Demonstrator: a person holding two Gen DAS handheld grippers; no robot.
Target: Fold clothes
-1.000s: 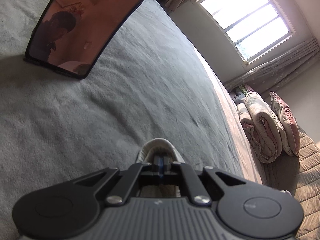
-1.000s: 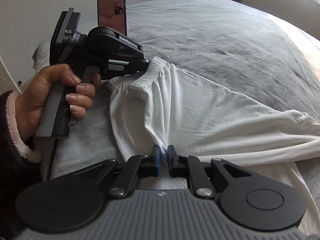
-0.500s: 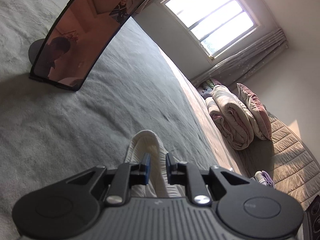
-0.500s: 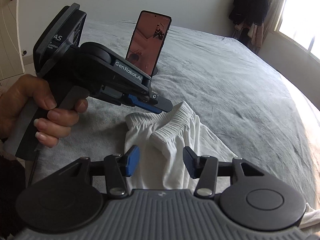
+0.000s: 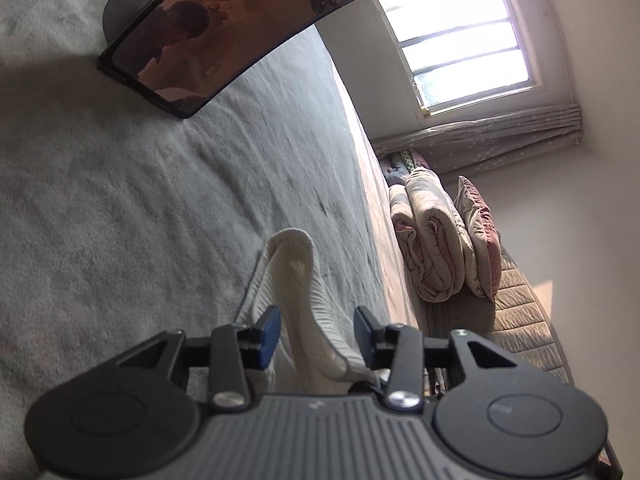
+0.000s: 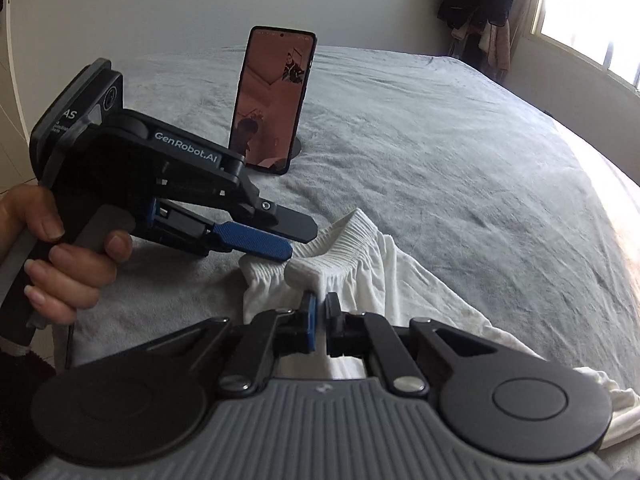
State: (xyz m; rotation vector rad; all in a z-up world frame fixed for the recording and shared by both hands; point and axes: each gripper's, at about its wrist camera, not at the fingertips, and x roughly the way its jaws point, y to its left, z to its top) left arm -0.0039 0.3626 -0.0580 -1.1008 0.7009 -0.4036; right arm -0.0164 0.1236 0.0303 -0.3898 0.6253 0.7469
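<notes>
White trousers (image 6: 404,280) lay on the grey bedspread (image 6: 460,168), ribbed elastic waistband (image 6: 340,240) bunched and rucked toward the near left, soft cotton spreading rightward in loose folds. Right gripper (image 6: 319,326), having just been closing, pinched shut on a fold of cloth just below the waistband, blue pad and black pad pressed together with white fabric between. Left gripper (image 5: 316,332), held in a hand (image 6: 60,256) with a dark sleeve, had just been opening: fingers stood apart with a loop of waistband (image 5: 296,276) lying loose between them, pressed by neither pad. Judged a regrasp at the waist, done well by keeping the right pinch firm while closing the left on the outer waistband corner, then drawing the two apart to pull the elastic flat and straight before any fold. Gathered ribbing likely to spring back and slip if nipped too shallow; deeper bite through both layers advised. Plush, lightly wrinkled bedspread probably offered drag enough to hold the legs in place. Beyond, a glossy phone (image 6: 274,100) propped upright on a round stand; farther off, a rolled quilt (image 5: 428,240) and a bright window (image 5: 464,32).
</notes>
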